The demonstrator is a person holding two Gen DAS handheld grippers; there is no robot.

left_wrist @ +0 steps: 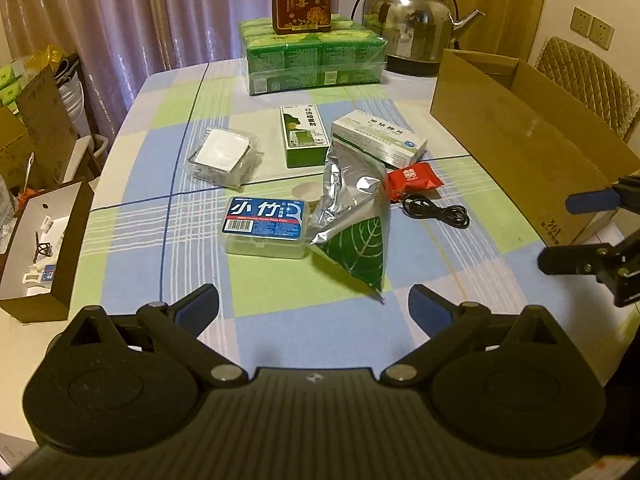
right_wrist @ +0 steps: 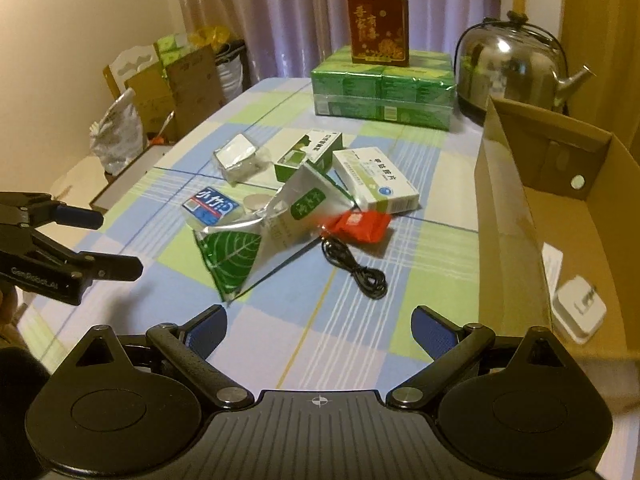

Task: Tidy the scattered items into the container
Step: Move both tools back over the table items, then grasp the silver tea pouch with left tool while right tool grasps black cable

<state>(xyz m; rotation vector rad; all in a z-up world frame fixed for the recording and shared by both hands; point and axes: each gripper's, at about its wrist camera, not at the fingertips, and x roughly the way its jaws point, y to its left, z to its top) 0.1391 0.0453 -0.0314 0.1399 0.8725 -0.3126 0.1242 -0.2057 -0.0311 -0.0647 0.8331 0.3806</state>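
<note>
Both your left gripper point(left_wrist: 314, 308) and right gripper point(right_wrist: 320, 330) gape empty; take the foil pouch point(right_wrist: 256, 240) at eleven o'clock, lifting toward the cardboard box point(right_wrist: 516, 208).

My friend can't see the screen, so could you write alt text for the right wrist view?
An open tool hovers, holding nothing, over a checked tablecloth strewn with a foil pouch, medicine boxes, a red packet and a black cable. An open cardboard box stands at the right; the other tool enters from the left.
</note>
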